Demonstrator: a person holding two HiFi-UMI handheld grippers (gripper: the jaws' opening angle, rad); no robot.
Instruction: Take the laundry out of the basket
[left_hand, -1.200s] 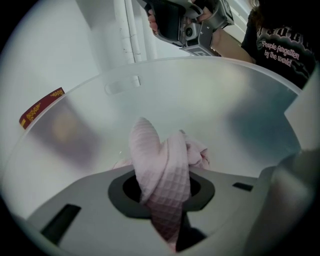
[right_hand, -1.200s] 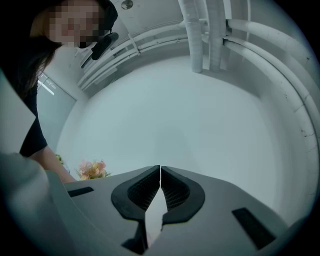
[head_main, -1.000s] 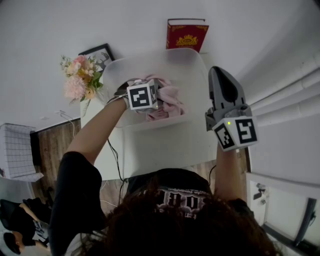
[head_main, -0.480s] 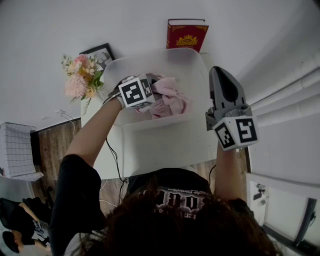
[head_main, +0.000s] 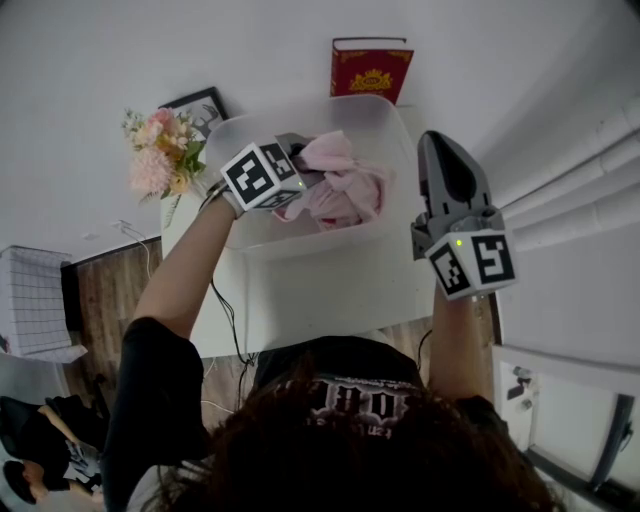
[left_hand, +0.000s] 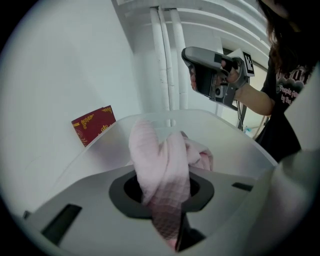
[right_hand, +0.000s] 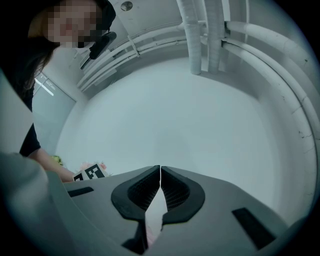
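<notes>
- The left tongs (head_main: 292, 172) clamp a fold of the pink laundry (head_main: 345, 190), which is bunched above the basket (head_main: 300, 245) with its lower part hanging inside.
- To do this well, raise it straight until the hanging end clears the basket, with a firm grip, then swing it to the worktop (head_main: 330, 295).
- The left arm (head_main: 190, 270) reaches forward over the basket; the right tongs (head_main: 440, 150), clenched and empty, hover beside it.

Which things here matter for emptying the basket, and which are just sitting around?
Job in hand:
- pink waffle-weave cloth, clamped in the left gripper
- translucent white plastic basket

Lying about:
- red hardcover book with gold emblem
- pink flower bouquet
- black picture frame
</notes>
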